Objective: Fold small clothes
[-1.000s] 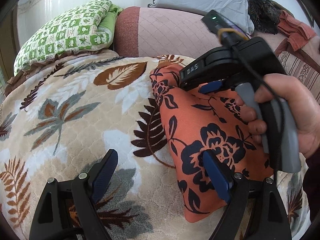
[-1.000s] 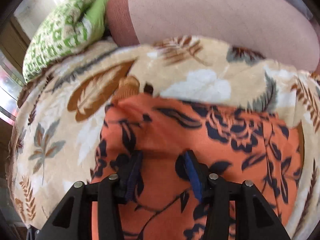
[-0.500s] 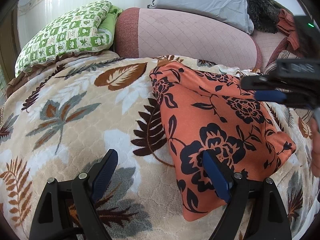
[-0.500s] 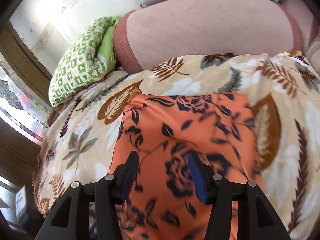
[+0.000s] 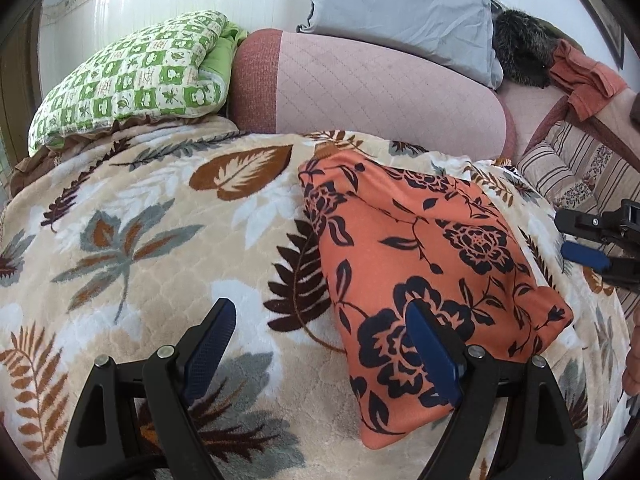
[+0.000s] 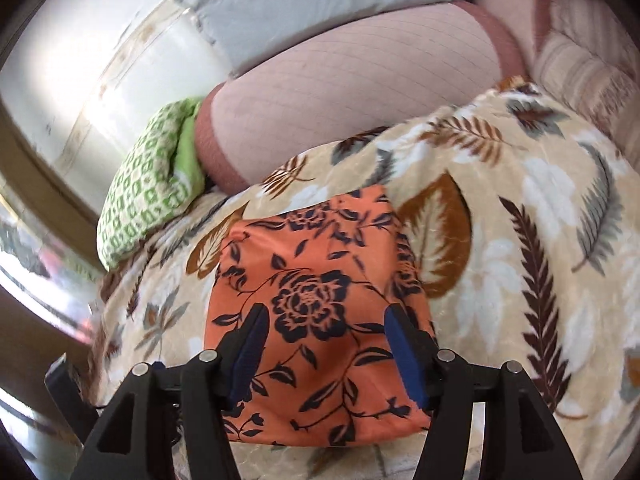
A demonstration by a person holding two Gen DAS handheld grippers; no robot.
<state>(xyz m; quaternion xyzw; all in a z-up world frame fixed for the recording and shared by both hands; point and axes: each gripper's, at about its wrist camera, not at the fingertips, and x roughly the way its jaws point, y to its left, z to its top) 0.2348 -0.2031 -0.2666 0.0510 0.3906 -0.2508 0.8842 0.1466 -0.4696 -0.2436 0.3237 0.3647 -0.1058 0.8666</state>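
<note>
An orange garment with a dark floral print (image 5: pixel 424 264) lies folded into a flat rectangle on the leaf-patterned blanket (image 5: pixel 160 240). My left gripper (image 5: pixel 320 344) hovers open over the blanket at the garment's near left edge, with nothing between its blue pads. The right gripper (image 6: pixel 324 344) hangs above the near part of the same garment (image 6: pixel 316 280), its jaws opening and holding nothing. Its black frame and one blue pad also show at the right edge of the left wrist view (image 5: pixel 600 240).
A green checked pillow (image 5: pixel 132 80) lies at the back left. A pink quilted bolster (image 5: pixel 360 92) runs along the back, with a grey pillow (image 5: pixel 400 12) above it. Striped cushions (image 5: pixel 568 172) and orange cloth (image 5: pixel 584 80) sit at the right.
The right gripper has lifted off the garment and pulled back to the right, rolling and widening its jaws. The hand that covered the garment is gone from the left wrist view. The left gripper stayed put.
</note>
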